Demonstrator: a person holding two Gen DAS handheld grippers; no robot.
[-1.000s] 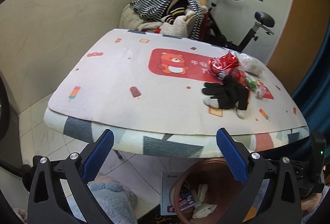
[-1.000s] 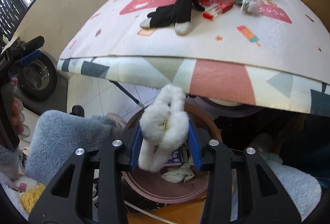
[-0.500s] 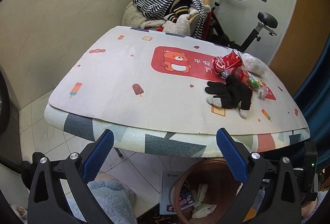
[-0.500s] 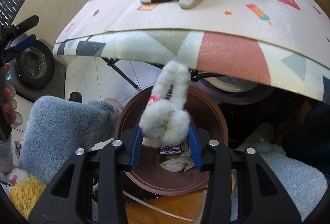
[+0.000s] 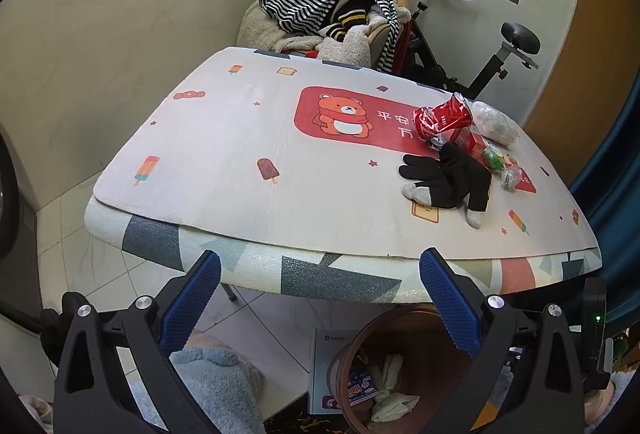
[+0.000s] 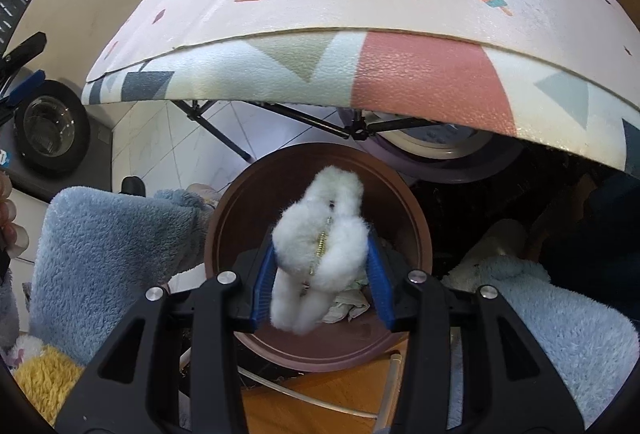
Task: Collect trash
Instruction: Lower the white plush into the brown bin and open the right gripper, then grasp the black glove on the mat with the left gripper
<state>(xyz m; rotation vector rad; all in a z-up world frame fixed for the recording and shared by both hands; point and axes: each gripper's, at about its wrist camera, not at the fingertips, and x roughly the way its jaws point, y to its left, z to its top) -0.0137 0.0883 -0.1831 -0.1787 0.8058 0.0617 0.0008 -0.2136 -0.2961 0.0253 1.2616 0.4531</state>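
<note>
A white fluffy pouch with a gold zip [image 6: 320,234] hangs between the blue pads of my right gripper [image 6: 320,254], straight above the brown round bin [image 6: 240,202] under the table edge. The jaws are opening, and the pads still touch the fluff on both sides. The bin [image 5: 404,318] holds crumpled paper and a printed packet. My left gripper [image 5: 320,258] stands open and empty in front of the table. On the table lie a black glove [image 5: 448,178], a crushed red can [image 5: 440,116], a red box and small plastic bags [image 5: 492,120].
The patterned foam mat [image 5: 240,154] overhangs the folding table, just above the bin. Blue fleece sleeves [image 6: 108,246] flank the bin. A chair piled with clothes [image 5: 332,14] and an exercise bike [image 5: 516,42] stand behind the table.
My right gripper has sunk with the fluffy pouch and tipped more downward, from in front of the table edge to directly over the bin's mouth. The left gripper has barely shifted.
</note>
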